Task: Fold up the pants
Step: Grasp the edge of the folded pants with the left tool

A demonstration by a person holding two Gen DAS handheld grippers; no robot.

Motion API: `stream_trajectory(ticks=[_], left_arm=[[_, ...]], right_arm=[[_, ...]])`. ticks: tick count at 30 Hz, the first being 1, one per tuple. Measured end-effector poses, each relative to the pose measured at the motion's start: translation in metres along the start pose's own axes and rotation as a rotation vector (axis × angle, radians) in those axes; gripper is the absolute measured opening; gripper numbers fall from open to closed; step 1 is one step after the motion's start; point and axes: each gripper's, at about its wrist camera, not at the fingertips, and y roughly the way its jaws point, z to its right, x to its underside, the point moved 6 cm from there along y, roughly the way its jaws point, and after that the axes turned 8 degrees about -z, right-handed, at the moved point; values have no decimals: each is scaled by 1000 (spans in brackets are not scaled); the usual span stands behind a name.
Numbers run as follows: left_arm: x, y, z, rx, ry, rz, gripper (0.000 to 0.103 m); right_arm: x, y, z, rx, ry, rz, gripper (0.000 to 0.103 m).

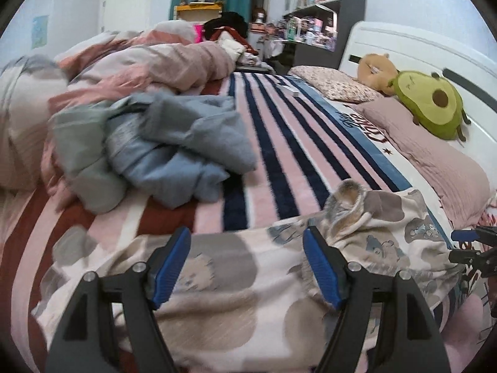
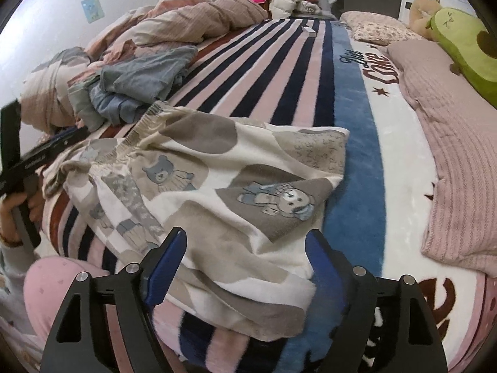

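The cream pants with a bear print (image 2: 223, 183) lie bunched on the striped blanket at the near edge of the bed; they also show in the left wrist view (image 1: 236, 283). The elastic waistband (image 2: 146, 127) is at the far left of the pile. My left gripper (image 1: 247, 242) is open just above the pants, blue pads apart, holding nothing. My right gripper (image 2: 245, 242) is open over the near edge of the pants, holding nothing. The left gripper body shows at the left of the right wrist view (image 2: 40, 158).
A heap of blue-grey clothes (image 1: 174, 152) lies on the left of the blanket. A rumpled pink duvet (image 1: 149, 65) is behind it. Pillows (image 2: 459, 161) and an avocado plush (image 1: 431, 105) line the headboard on the right. A small white box (image 2: 309, 31) lies far back.
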Motion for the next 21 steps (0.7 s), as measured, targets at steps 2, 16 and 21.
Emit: stream_trajectory(ticks=[2,16,21], left_arm=[[13,-7,-18,5,-35,-9,71],[85,-28,-142,-203,-52,-68,71],[89,-18,-154,-266,9,-92,69]], right_arm=[[-1,0,-3,1,-2,0,76],[-16,16,-17,-13,-5,-28,76],[-17,17,-19,-13,-2,-34,76]])
